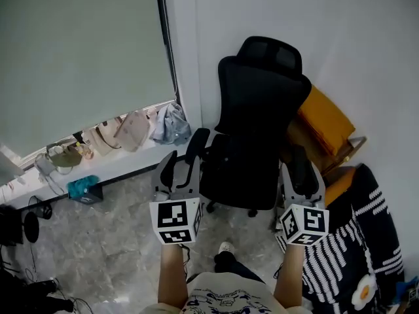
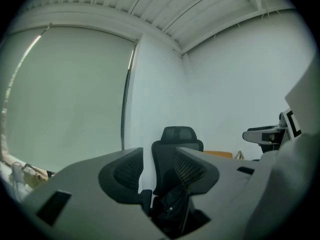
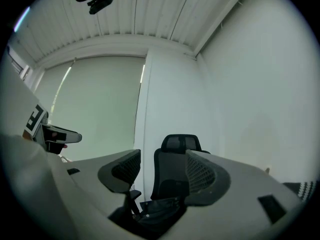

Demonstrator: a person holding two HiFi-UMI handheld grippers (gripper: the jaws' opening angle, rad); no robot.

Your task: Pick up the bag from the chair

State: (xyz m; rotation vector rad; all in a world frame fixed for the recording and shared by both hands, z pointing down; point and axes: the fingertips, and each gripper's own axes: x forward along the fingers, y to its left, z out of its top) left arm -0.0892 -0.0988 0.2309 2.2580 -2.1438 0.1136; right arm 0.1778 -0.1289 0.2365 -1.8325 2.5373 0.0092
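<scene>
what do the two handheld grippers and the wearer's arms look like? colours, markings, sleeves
The left gripper and right gripper match: pale grey moulded bodies, jaws lined with black mesh-textured pads, each carrying a white cube with black square markers. No sleeves are in view; the person wears a light T-shirt with dark print.
</scene>
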